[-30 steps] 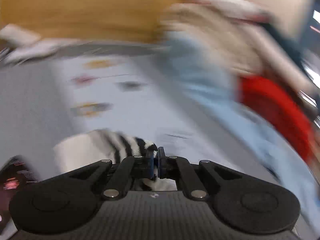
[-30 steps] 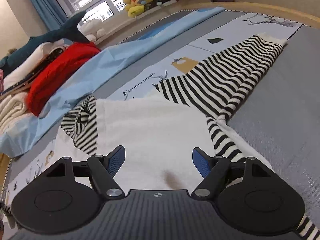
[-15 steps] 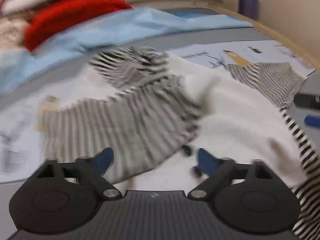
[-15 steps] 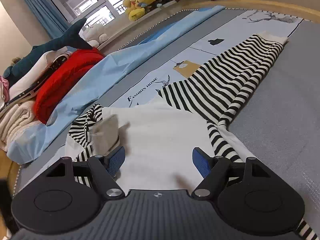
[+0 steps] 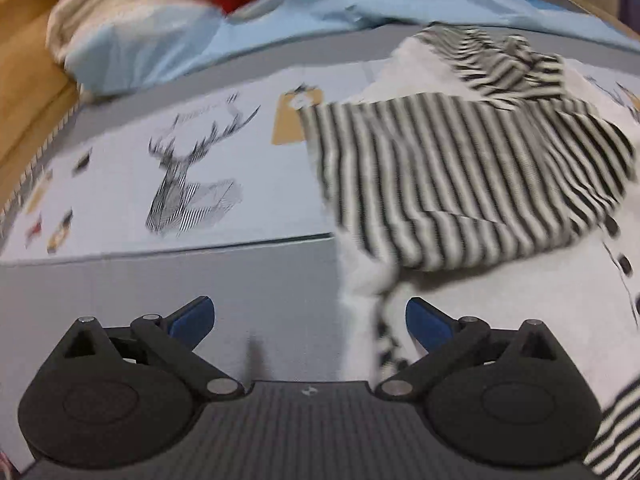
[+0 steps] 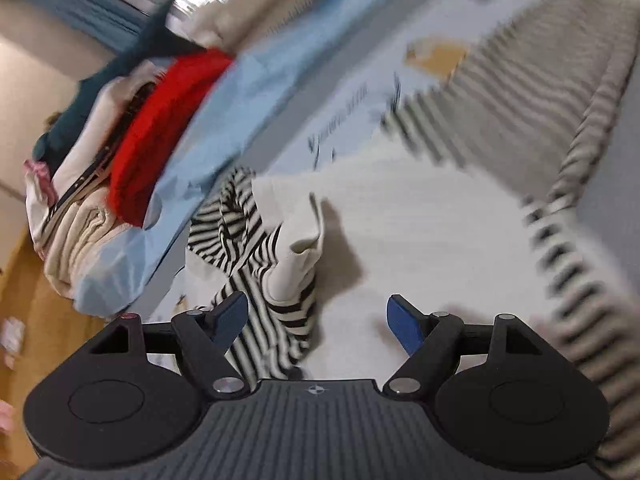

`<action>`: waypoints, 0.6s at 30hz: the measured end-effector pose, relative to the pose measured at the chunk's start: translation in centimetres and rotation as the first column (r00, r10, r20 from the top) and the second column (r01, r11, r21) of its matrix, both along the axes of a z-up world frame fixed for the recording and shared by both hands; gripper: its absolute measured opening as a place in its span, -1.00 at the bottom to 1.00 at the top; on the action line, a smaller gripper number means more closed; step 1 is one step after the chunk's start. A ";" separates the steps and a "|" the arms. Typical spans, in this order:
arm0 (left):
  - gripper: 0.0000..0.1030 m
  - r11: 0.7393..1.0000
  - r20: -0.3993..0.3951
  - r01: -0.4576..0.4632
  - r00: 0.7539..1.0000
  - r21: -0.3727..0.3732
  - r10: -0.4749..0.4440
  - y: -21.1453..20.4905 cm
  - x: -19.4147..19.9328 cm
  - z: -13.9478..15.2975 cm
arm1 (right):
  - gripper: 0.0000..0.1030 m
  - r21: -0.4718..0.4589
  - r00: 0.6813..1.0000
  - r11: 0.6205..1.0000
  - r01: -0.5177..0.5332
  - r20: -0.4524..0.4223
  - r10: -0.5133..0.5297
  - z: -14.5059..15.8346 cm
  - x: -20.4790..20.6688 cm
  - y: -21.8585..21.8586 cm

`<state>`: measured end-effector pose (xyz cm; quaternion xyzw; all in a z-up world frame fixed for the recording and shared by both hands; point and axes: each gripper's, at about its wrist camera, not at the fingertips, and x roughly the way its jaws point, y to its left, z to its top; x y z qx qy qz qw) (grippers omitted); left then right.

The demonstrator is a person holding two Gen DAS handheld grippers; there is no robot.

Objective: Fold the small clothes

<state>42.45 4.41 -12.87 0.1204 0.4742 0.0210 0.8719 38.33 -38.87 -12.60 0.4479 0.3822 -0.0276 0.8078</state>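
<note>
Two grippers over the grey printed bedsheet [image 5: 248, 280], and my small white garment with black-and-white striped sleeves [image 5: 460, 184] lies spread on it, one striped sleeve folded across the white body. Pale blue quilt [image 5: 168, 36] and red knit bundle [image 6: 160, 120] heaped behind (blurry, all of it). My left gripper [image 5: 310, 320] has just sprung wide, nothing pinched, the garment's edge under its right-hand finger. My right gripper [image 6: 318, 318] gapes too, the sleeve's cream cuff [image 6: 296, 264] loose ahead of its jaws.
</note>
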 end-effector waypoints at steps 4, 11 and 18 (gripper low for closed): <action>0.99 0.996 -0.104 -0.080 0.991 0.025 0.082 3.1 1.2 -1.4 | 0.53 -0.038 0.997 0.999 -0.022 -0.078 0.019 -1.6 5.7 1.4; 0.99 0.997 -0.124 -0.077 0.989 0.014 0.078 4.6 1.2 -2.1 | -0.85 -0.296 0.991 0.948 -0.117 0.033 0.133 0.3 7.3 3.3; 1.00 0.996 -0.120 -0.073 0.990 0.056 0.079 3.5 1.3 -2.1 | -0.76 -0.525 0.975 0.829 -0.195 -0.196 0.105 -4.4 7.8 1.7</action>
